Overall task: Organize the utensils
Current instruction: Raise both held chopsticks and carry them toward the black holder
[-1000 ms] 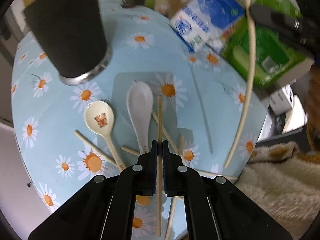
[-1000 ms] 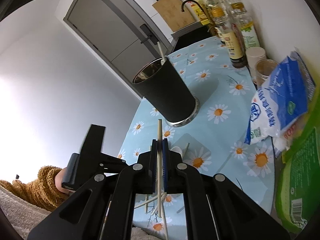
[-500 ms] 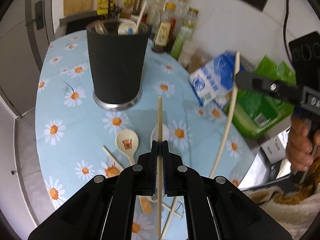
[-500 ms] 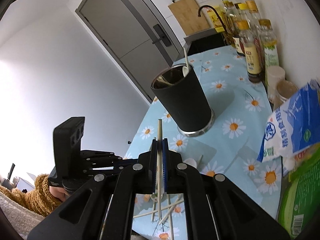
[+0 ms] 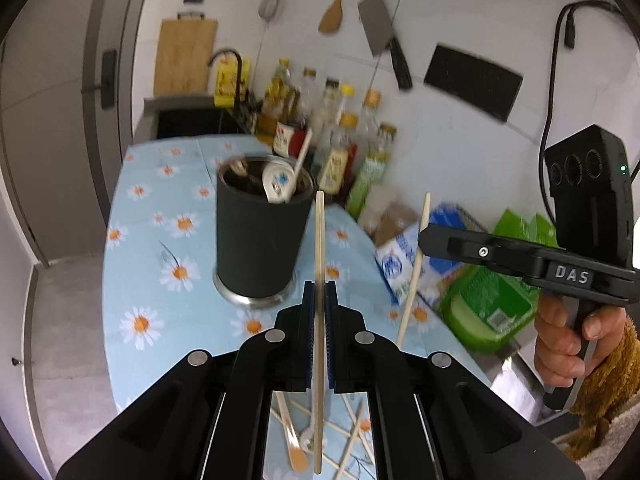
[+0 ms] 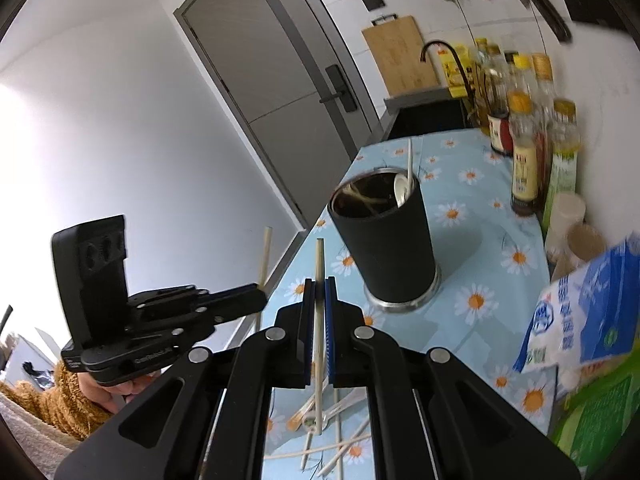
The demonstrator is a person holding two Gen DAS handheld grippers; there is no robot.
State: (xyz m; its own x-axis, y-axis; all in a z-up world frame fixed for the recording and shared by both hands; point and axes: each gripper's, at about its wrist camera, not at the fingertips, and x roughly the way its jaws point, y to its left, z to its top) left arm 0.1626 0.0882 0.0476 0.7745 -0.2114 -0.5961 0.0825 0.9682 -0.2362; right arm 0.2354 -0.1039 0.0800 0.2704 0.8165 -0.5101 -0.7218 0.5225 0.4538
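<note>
Two hand-held grippers hang above a daisy-print table, each with a single chopstick pinched upright between its blue pads. The left gripper has its jaws clamped on a pale chopstick whose tip reaches level with the rim of a black utensil cup. The cup stands on a steel base towards the back of the table and already holds a white spoon and several sticks.

To the right in the left wrist view, the right gripper is seen side-on, a bare hand around its grip, its jaws closed on a second chopstick that slants across a blue-and-white bag. The right wrist view shows that same stick running up between the pads, with the cup just beyond and to the right.

Loose chopsticks and a spoon lie crossed on the near part of the table, below both grippers. Bottles of oil and sauce line the wall side, and a green package sits beside the bag.
</note>
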